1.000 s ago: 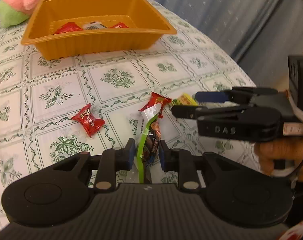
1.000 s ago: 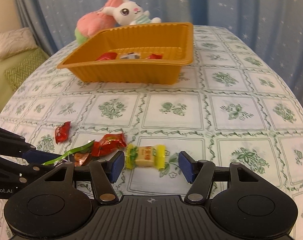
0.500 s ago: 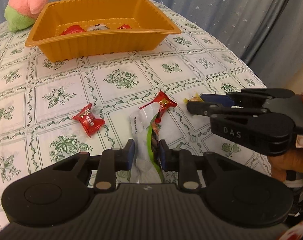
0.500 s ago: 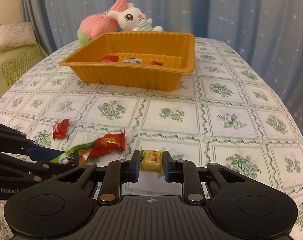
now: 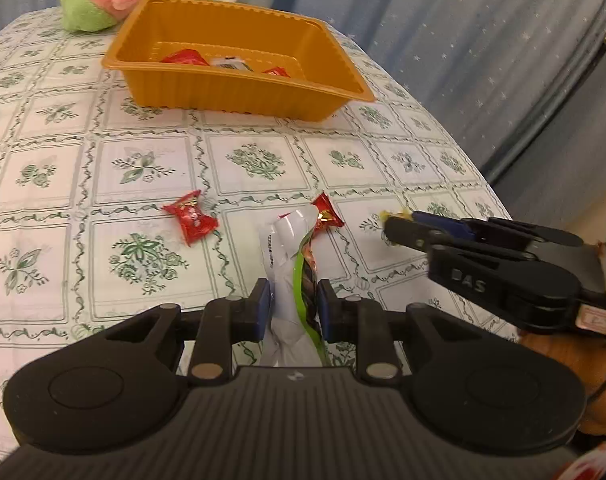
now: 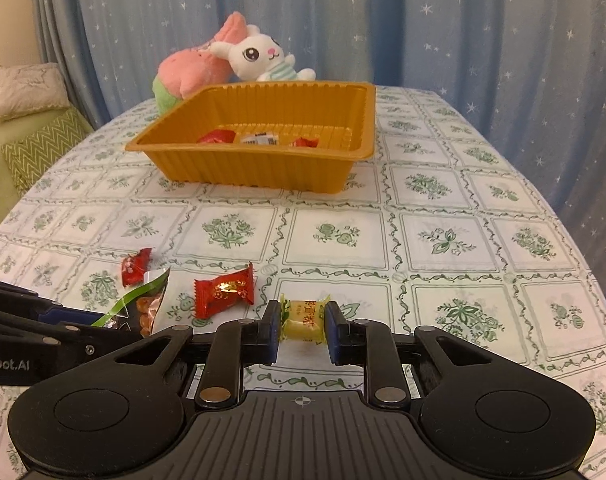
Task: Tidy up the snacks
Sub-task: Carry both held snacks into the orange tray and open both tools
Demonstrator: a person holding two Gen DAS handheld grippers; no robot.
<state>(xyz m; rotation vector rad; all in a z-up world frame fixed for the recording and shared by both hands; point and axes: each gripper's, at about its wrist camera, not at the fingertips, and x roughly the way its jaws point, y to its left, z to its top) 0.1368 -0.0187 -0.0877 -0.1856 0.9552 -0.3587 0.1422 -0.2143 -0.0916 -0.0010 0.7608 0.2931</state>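
My left gripper [image 5: 293, 300] is shut on a white and green snack packet [image 5: 289, 248] and holds it above the table. My right gripper [image 6: 302, 322] is shut on a yellow wrapped candy [image 6: 303, 320], also raised; it shows from the side in the left wrist view [image 5: 399, 228]. Two red wrapped candies lie on the cloth: one [image 5: 191, 218] to the left and one [image 6: 225, 290] nearer the middle. The orange tray [image 6: 263, 160] stands farther back and holds a few snacks [image 6: 259, 138].
A pink and green plush [image 6: 187, 76] and a white bunny plush [image 6: 259, 54] lie behind the tray. The round table has a green floral cloth [image 6: 443, 236]. Blue starred curtains hang behind. A green cushion [image 6: 39, 144] sits at far left. The table edge curves down on the right.
My right gripper closed on the yellow candy and lifted it off the cloth. My left gripper rose with the snack packet. Both views now look more towards the tray.
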